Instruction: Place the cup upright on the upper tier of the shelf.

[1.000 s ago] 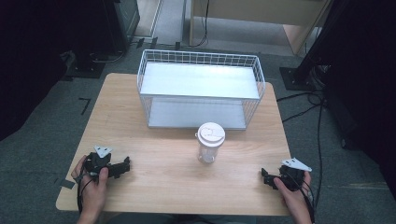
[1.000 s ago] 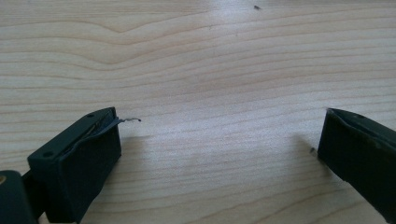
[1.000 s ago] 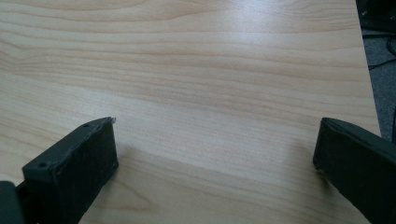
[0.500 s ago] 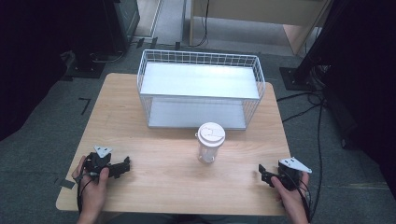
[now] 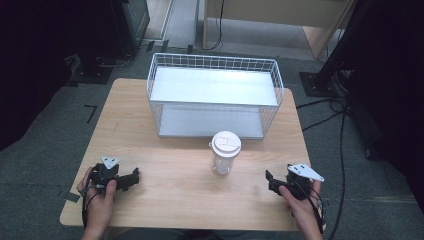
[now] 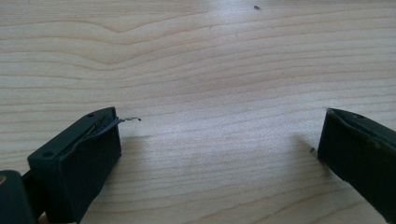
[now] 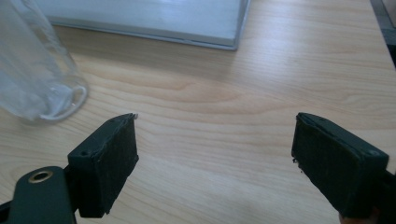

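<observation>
A clear plastic cup (image 5: 226, 155) with a white lid stands upright on the wooden table (image 5: 170, 150), in front of a white wire basket (image 5: 215, 104). My right gripper (image 5: 270, 181) hovers low to the right of the cup and points left toward it. In the right gripper view the cup (image 7: 37, 70) is at the upper left, apart from the jaws. The right gripper (image 7: 215, 140) has just been closing its jaws, which stand apart with nothing between them. My left gripper (image 5: 134, 176) rests near the table's front left, open over bare wood (image 6: 219, 140).
The basket (image 7: 154, 18) has a flat white shelf inside and takes up the back middle of the table. Cables (image 5: 340, 150) trail over the floor at the right. Bare wood lies between the two grippers.
My right hand has moved left toward the cup and risen a little. The left hand, cup and basket have stayed where they were.
</observation>
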{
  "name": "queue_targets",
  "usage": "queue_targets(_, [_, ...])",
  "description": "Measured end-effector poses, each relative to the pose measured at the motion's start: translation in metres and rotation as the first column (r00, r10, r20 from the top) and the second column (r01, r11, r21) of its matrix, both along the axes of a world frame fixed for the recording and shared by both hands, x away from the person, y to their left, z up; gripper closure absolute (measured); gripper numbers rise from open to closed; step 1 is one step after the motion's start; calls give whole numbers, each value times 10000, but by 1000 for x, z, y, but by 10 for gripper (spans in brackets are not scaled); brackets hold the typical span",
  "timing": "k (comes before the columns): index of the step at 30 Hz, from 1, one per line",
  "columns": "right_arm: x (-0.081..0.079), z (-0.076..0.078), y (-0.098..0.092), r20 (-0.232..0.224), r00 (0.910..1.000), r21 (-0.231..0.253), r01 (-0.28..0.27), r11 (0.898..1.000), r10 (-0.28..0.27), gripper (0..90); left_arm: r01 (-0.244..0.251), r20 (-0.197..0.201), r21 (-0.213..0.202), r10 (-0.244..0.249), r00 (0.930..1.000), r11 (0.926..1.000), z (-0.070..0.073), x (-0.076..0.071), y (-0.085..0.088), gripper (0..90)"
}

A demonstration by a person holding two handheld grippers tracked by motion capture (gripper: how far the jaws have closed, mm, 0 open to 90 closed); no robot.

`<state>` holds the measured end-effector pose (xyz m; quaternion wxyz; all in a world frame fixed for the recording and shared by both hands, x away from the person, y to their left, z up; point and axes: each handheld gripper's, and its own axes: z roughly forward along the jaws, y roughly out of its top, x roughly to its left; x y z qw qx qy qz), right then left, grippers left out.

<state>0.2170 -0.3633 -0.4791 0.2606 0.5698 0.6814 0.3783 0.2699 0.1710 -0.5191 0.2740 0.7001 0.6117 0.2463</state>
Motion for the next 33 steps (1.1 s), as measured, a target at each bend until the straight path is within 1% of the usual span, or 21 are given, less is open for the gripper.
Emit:
queue_targets(2, [1,1,2,5,10000,81,-60,9999,60,145,-7,3,-5,7,10000,10000,0,0,0,0])
queue_targets(3, [3,4,7,52,9999,154,-141,9998,140,145,-5,1,-6,5,10000,10000,0,0,0,0])
queue_targets(10, [5,10,23,228,9983,438,-540,9976,531,146,4,-3,-12,-4,10000,10000,0,0,0,0])
queue_targets(13, [6,12,28,275,9975,400,-656,9970,645,146,-1,3,-12,1,10000,10000,0,0,0,0])
queue_targets(15, [7,13,35,279,9963,398,-818,9959,807,147,4,-3,-17,-4,10000,10000,0,0,0,0])
queue_targets(26, [13,16,55,403,9912,416,-1277,9909,1260,147,5,2,-19,-5,10000,10000,0,0,0,0])
queue_targets(28, [14,17,62,434,9886,430,-1458,9884,1439,147,11,4,-14,-11,10000,10000,0,0,0,0])
queue_targets(29, [14,17,62,434,9886,430,-1458,9884,1439,147,11,4,-14,-11,10000,10000,0,0,0,0])
queue_targets(30, [15,17,67,481,9858,427,-1631,9857,1610,147,17,-8,-9,-17,10000,10000,0,0,0,0])
queue_targets(33, [16,18,74,503,9818,391,-1850,9820,1830,148,17,-10,-9,-18,10000,10000,0,0,0,0])
